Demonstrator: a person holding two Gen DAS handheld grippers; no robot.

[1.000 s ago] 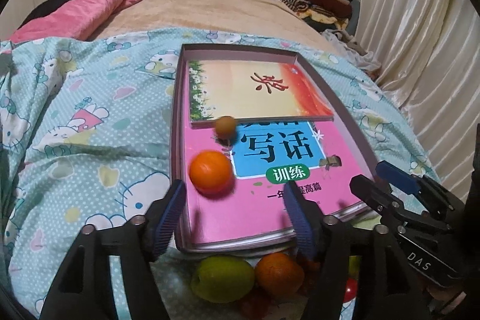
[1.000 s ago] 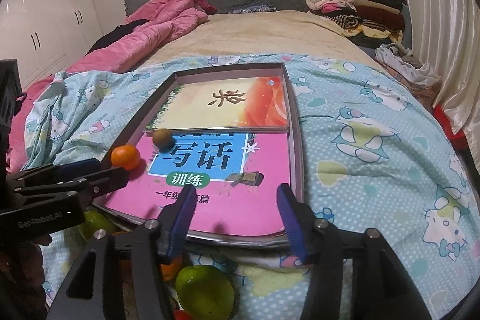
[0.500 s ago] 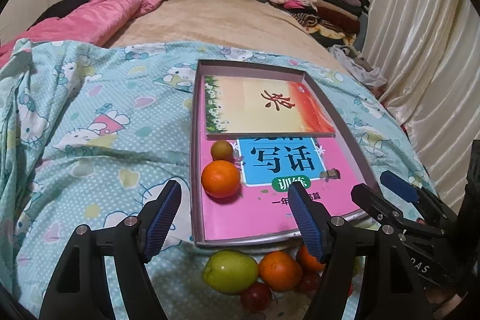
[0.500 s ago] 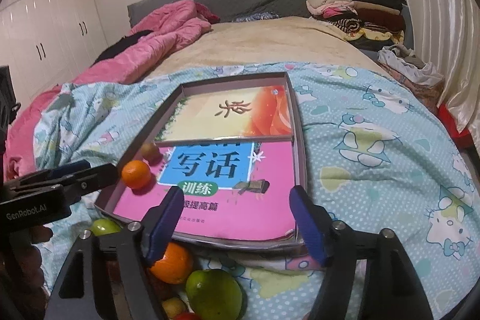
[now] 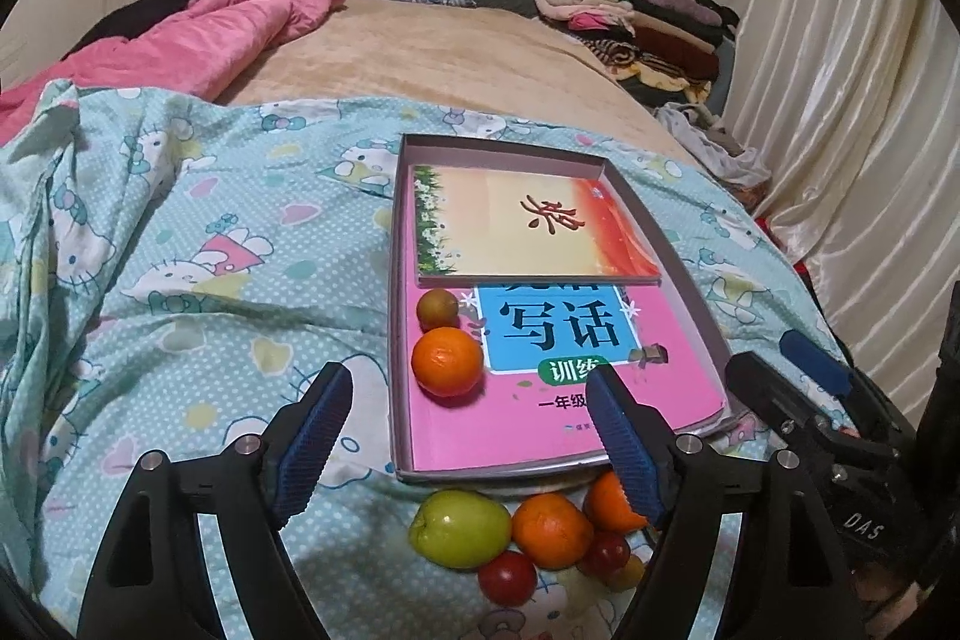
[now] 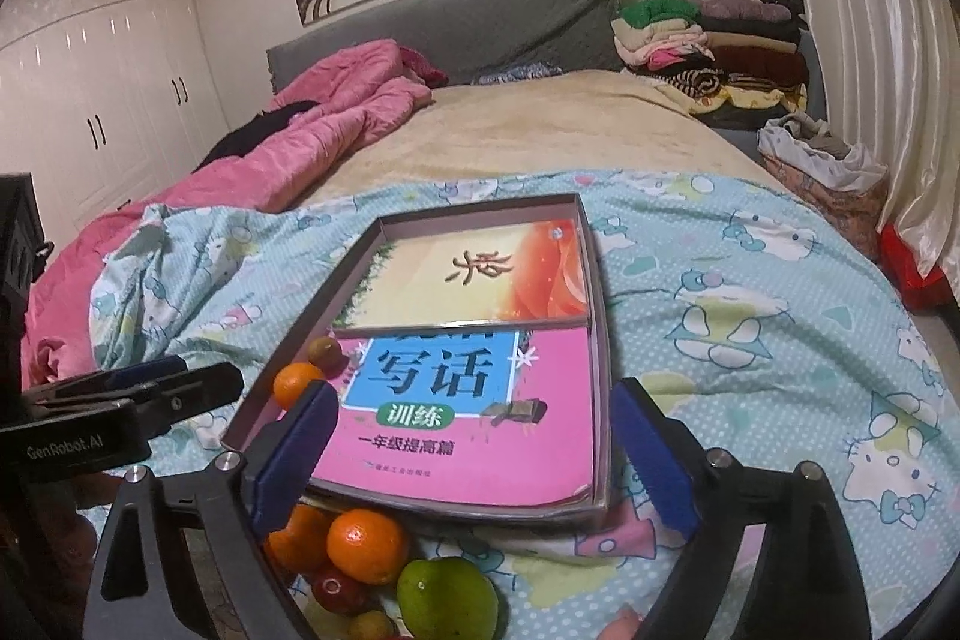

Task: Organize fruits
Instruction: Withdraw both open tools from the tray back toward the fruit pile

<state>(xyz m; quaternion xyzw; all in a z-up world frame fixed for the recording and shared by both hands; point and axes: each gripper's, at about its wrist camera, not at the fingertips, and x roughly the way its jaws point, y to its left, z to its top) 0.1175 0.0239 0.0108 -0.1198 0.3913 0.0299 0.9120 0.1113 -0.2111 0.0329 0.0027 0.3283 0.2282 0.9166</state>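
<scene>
Round orange and small brown fruit sit in shallow grey cardboard tray; loose fruit pile remains at its 6 o'clock. Left claw and right claw both opening, empty.

**A bed spread with a cartoon-print sheet**

The bed fills the frame. A blue cartoon sheet covers its lower half. At centre lies a shallow box tray; just below it sits a pile of fruit. At upper left a pink quilt lies bunched; at upper right, folded clothes are stacked.
</scene>
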